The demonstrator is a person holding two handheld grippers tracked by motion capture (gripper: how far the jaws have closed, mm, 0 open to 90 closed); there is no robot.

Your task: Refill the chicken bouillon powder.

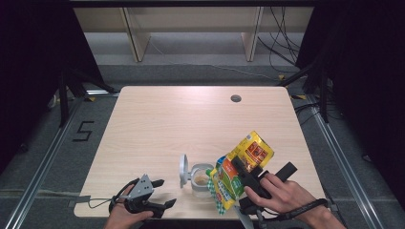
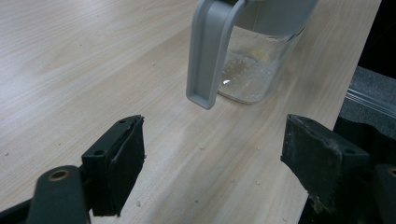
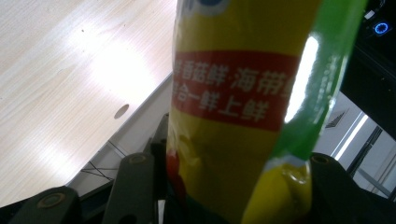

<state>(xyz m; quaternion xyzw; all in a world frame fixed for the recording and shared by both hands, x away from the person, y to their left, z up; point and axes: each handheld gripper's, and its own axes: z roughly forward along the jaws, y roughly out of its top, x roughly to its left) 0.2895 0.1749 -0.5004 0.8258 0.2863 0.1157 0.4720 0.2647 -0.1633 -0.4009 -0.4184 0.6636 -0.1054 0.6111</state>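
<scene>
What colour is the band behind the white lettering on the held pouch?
Red, on the yellow-and-green pouch; clearest in the right gripper view.

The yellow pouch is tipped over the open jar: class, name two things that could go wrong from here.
1. The yellow pouch, clamped in the right claw, hangs beside the jar near the table's front edge; its contents could miss the mouth, and loose grains already lie on the wood.
2. The left claw stands open, apart from the jar, so a nudge from the pouch might tip it.
</scene>
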